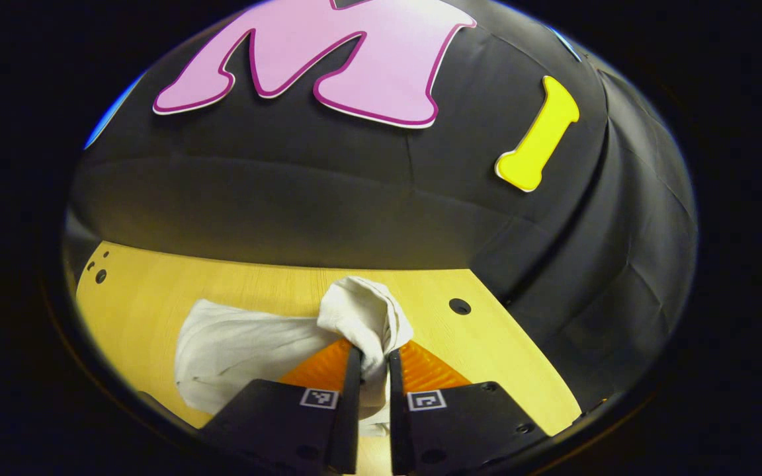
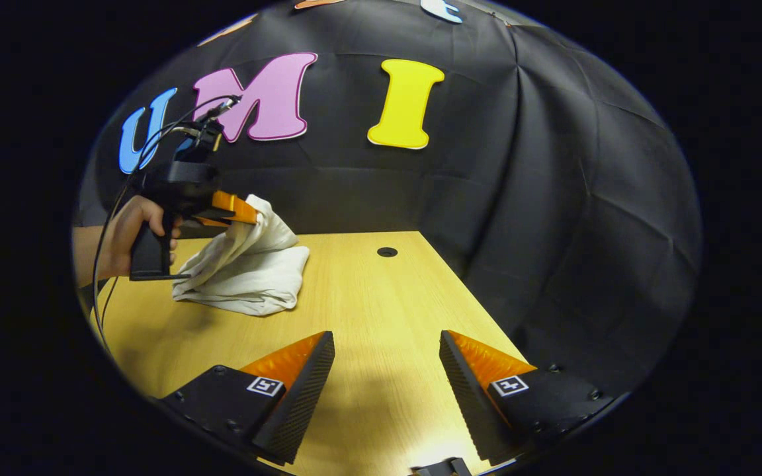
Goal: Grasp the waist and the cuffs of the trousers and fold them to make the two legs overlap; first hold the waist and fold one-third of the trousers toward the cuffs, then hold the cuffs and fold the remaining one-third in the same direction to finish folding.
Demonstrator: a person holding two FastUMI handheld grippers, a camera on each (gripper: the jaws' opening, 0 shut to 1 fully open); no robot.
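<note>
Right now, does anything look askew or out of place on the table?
Yes: the white trousers lie bunched in a heap on the table, not flat. The left gripper pinches one bunched end up; the right gripper is open, apart from them.

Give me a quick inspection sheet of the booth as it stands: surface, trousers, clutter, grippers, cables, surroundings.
Surface: wooden table, light grain, a round hole near the far edge.
Job's things: white trousers bunched in a heap at the left of the table, one part lifted off it; fold stage cannot be told.
Clutter: nothing seen.
Grippers: left gripper shut on a bunch of the trousers, held by a hand; right gripper open, holding nothing, above bare table and apart from the trousers.
Cables: thin cables loop from the top of the left gripper down past the hand.
Surroundings: black cloth wall behind and to the right of the table.
</note>
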